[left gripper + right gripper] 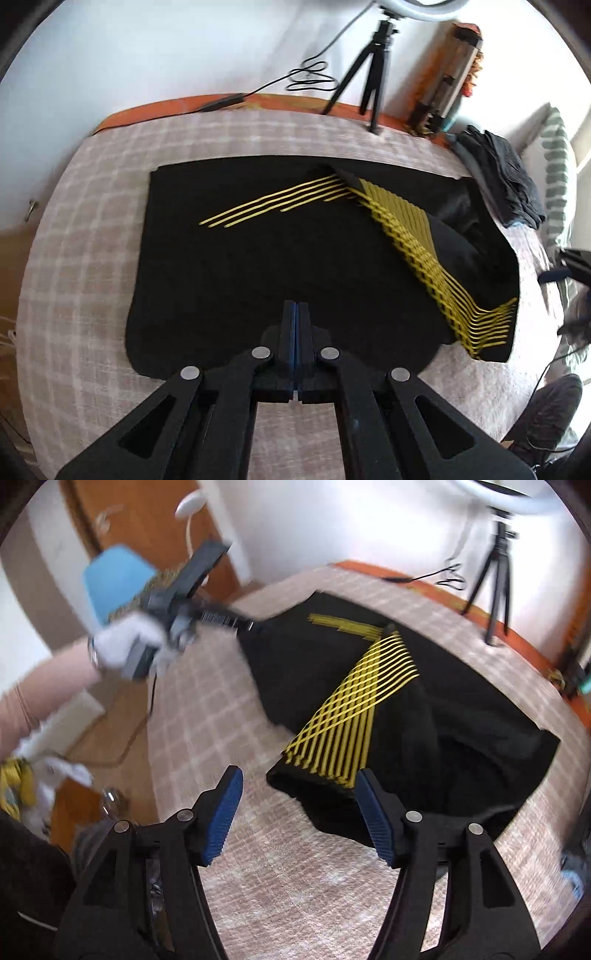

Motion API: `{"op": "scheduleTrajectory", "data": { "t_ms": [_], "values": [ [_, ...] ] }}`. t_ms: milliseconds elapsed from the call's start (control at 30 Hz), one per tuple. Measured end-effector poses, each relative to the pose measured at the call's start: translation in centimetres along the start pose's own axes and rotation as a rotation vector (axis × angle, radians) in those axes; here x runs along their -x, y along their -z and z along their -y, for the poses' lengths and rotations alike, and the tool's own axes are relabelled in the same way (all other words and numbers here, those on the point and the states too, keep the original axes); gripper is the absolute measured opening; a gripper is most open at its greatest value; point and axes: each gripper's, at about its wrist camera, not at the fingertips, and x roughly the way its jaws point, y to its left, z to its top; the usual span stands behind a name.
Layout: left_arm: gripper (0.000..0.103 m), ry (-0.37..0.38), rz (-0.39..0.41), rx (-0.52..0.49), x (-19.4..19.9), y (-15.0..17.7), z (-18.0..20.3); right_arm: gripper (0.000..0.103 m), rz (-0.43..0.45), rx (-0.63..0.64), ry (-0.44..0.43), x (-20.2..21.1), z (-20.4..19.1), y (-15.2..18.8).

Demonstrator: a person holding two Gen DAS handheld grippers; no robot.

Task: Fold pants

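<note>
Black pants [258, 266] with yellow stripes [417, 240] lie spread on the checked bed cover [81, 258], one leg folded across so the stripes cross. My left gripper [295, 308] is shut, its tips over the pants' near edge. No cloth shows between the pads. In the right wrist view the left gripper [251, 626], held by a white-gloved hand [125, 642], meets the far corner of the pants [461, 720]. My right gripper [299, 773] is open just above the striped cuff [314, 775], and its pads [221, 812] touch nothing.
A black tripod [369, 81] with a ring light stands at the bed's far edge, a cable [310, 77] beside it. A pile of dark clothes [506, 177] lies at the right end. A wooden door [147, 517] and floor clutter sit left of the bed.
</note>
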Motion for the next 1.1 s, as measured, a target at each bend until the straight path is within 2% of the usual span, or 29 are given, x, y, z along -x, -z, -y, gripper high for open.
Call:
{"op": "scheduleTrajectory", "data": {
  "t_ms": [100, 233, 300, 333, 367, 567, 667, 800, 900, 1000, 1100],
  "values": [
    [0.0, 0.013, 0.013, 0.071, -0.7, -0.2, -2.8, 0.067, -0.053, 0.115, 0.071, -2.3, -2.7, 0.3],
    [0.0, 0.047, 0.005, 0.136, -1.8, -0.4, -5.1, 0.066, -0.092, 0.282, 0.258, -4.8, -5.3, 0.9],
    [0.0, 0.024, -0.018, 0.119, -2.5, -0.3, -5.1, 0.036, -0.097, 0.294, 0.317, -4.9, -4.8, 0.6],
    [0.0, 0.013, -0.029, 0.114, -2.9, -0.2, -5.2, 0.017, -0.094, 0.272, 0.32, -4.3, -4.3, 0.3],
    [0.0, 0.011, -0.035, 0.115, -3.3, -0.3, -5.0, 0.012, -0.069, 0.225, 0.32, -3.3, -3.2, -0.1],
    [0.0, 0.003, -0.019, 0.092, -3.4, -0.1, -4.7, 0.009, 0.071, -0.022, 0.333, 2.9, 4.5, -1.9],
    [0.0, -0.002, -0.014, 0.08, -3.5, -0.1, -4.7, 0.008, 0.115, -0.16, 0.399, 5.2, 10.3, -1.9],
    [0.0, -0.006, -0.002, 0.071, -3.8, -0.2, -4.5, 0.008, 0.071, -0.31, 0.499, 3.9, 17.7, -0.7],
    [0.0, -0.014, -0.001, 0.055, -3.8, -0.2, -4.3, 0.008, 0.033, -0.392, 0.497, 2.4, 20.8, 0.3],
    [0.0, -0.038, 0.004, 0.016, -3.9, -0.1, -3.5, 0.008, 0.023, -0.468, 0.475, 1.1, 22.6, 1.0],
    [0.0, -0.054, 0.012, -0.009, -3.9, -0.1, -3.2, 0.008, 0.008, -0.456, 0.486, 0.6, 22.1, 1.3]
  ]
}}
